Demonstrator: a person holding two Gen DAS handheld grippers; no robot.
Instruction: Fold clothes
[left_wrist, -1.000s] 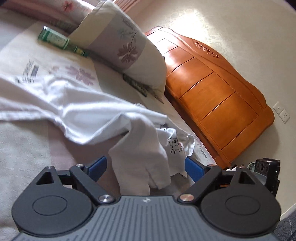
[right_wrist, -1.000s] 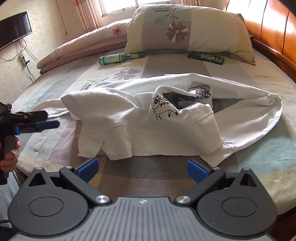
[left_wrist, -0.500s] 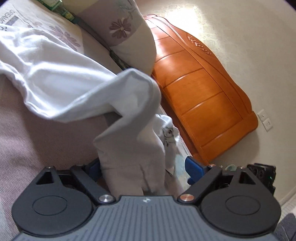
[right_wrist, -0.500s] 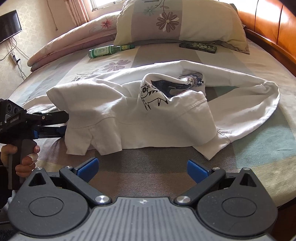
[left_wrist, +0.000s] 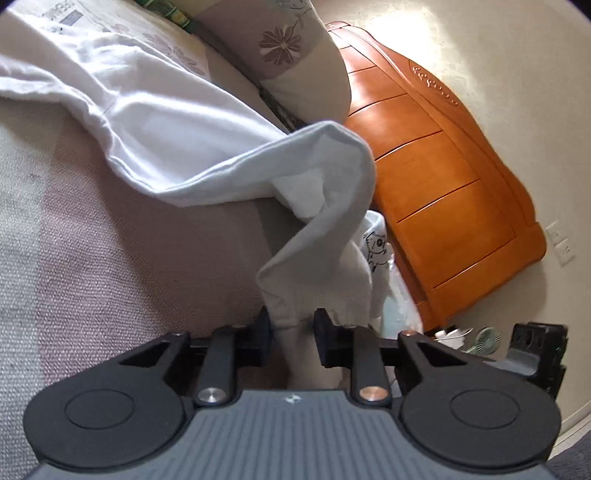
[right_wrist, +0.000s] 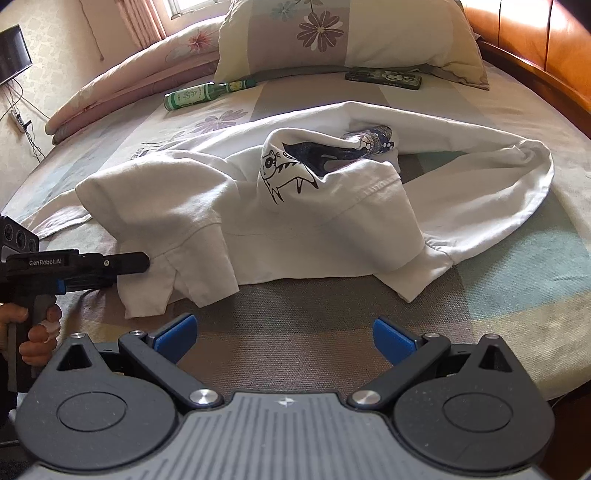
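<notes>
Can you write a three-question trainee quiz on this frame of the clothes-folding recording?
1. True or false: the left gripper has cloth of the white shirt between its jaws.
2. Which lies nearest the pillow? A) green bottle B) television C) power strip
3. Fill in: the right gripper has its jaws ____, nothing between them.

Key: 1 true, the jaws are closing on a sleeve end. 2 A. 3 open.
</notes>
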